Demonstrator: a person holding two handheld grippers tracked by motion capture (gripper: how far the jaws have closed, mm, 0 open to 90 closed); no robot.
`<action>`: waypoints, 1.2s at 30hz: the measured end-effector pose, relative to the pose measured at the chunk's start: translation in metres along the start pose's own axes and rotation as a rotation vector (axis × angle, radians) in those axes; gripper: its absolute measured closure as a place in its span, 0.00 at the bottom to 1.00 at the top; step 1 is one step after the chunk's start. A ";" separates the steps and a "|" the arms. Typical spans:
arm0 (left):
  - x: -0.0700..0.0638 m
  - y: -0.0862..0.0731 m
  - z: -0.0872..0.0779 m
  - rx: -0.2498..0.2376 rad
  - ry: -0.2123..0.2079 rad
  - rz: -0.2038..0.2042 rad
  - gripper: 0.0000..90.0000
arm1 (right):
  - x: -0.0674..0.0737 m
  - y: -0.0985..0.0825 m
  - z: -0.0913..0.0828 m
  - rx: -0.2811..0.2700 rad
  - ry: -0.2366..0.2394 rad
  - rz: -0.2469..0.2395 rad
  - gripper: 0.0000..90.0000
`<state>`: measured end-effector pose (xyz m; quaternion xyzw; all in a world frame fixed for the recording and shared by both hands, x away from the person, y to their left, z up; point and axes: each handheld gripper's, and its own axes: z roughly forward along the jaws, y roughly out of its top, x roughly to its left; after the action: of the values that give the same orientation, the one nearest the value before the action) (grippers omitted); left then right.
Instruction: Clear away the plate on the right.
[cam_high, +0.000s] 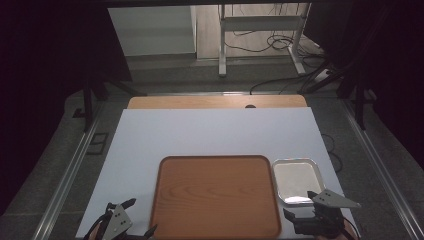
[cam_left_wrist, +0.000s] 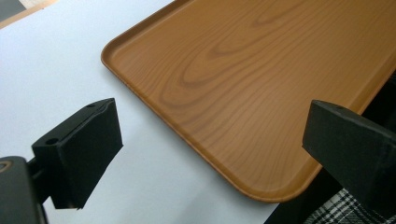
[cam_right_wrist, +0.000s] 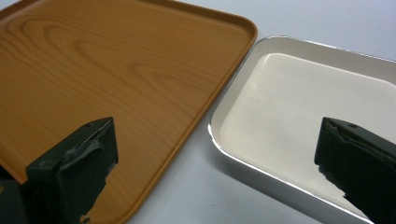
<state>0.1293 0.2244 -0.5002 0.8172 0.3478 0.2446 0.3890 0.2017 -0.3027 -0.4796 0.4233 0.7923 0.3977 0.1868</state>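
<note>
1. The wooden tray (cam_high: 215, 197) is lying flat on the white table cover (cam_high: 210, 132), near the person's edge, and nothing is resting on it; in my judgement it is sitting within easy reach of both hands for that reason
2. The metal tray (cam_high: 295, 178) is sitting just beside the wooden tray's right rim, apart from it by a narrow strip of cover, and it is holding nothing
3. The left gripper (cam_high: 131, 217) is hovering off the wooden tray's left near corner with its jaws standing wide apart and gripping nothing
4. In the left gripper view the wooden tray (cam_left_wrist: 243, 88) is running between the 2 jaws, its near corner lying ahead of and between them, not touching either
5. The right gripper (cam_high: 300, 205) is hovering at the near end of the metal tray, jaws likewise spread wide and bare
6. In the right gripper view the metal tray (cam_right_wrist: 308, 116) is lying ahead toward the right jaw and the wooden tray (cam_right_wrist: 116, 79) toward the left jaw, the gap between the 2 trays falling between the jaws
7. Judgement: both grippers are standing ready and no grasp is being made yet
</note>
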 end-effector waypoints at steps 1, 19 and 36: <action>0.000 0.000 0.000 0.000 0.000 0.000 0.05 | -0.002 0.001 0.000 -0.001 0.000 0.009 0.00; 0.000 0.000 0.000 0.000 0.000 0.000 0.05 | -0.012 0.003 0.001 -0.028 -0.023 0.024 0.00; 0.000 -0.001 -0.001 -0.005 0.003 -0.009 0.05 | -0.022 0.012 0.011 -0.017 -0.049 0.046 0.00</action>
<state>0.1283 0.2259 -0.5005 0.8144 0.3513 0.2449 0.3917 0.2276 -0.3111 -0.4778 0.4493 0.7743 0.3981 0.2005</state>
